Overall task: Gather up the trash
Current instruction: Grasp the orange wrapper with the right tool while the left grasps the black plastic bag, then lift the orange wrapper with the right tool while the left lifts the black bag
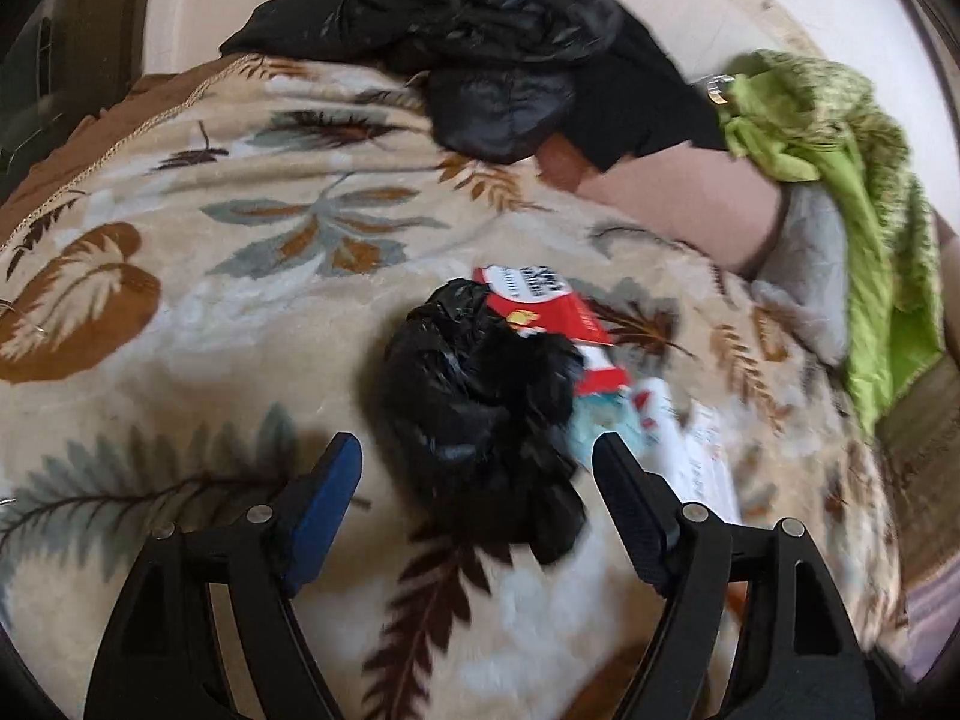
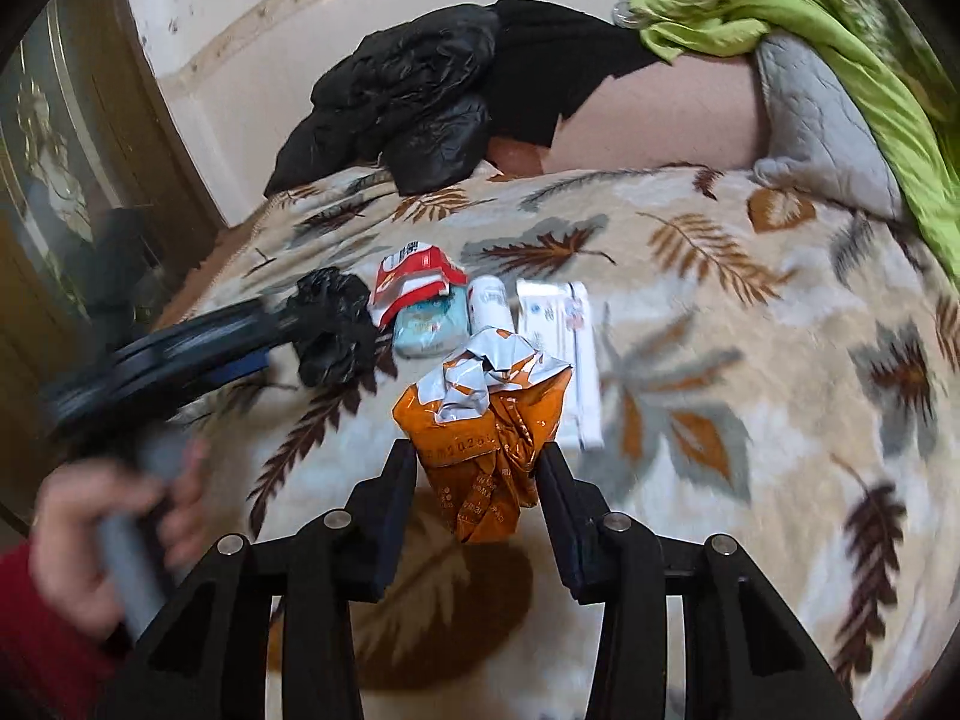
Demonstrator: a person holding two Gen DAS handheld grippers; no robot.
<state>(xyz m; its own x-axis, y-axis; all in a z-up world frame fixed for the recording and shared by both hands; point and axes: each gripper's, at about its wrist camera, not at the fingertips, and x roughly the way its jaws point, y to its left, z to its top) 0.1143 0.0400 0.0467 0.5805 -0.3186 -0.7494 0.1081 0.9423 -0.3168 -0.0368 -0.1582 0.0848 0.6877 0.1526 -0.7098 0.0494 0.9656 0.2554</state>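
Note:
A crumpled black plastic bag (image 1: 474, 396) lies on the leaf-patterned blanket (image 1: 210, 312). My left gripper (image 1: 477, 441) stands open around it, and neither pad touches the bag. Beside the bag are a red-and-white packet (image 1: 540, 306), a light-blue packet (image 2: 429, 324), a white tube (image 2: 492, 306) and a flat white box (image 2: 570, 348). My right gripper (image 2: 477, 450) is shut on a crumpled orange and silver wrapper (image 2: 486, 420), with both pads pressing on its sides. In the right wrist view the left gripper (image 2: 264, 330) shows blurred at the black bag (image 2: 333, 324).
A black jacket (image 2: 414, 96) is heaped at the far edge of the bed. At the right are a green cloth (image 2: 840, 42) and a grey pillow (image 2: 822, 120). A wooden door (image 2: 72, 180) stands at the left. A hand with a red sleeve (image 2: 90, 540) holds the left tool.

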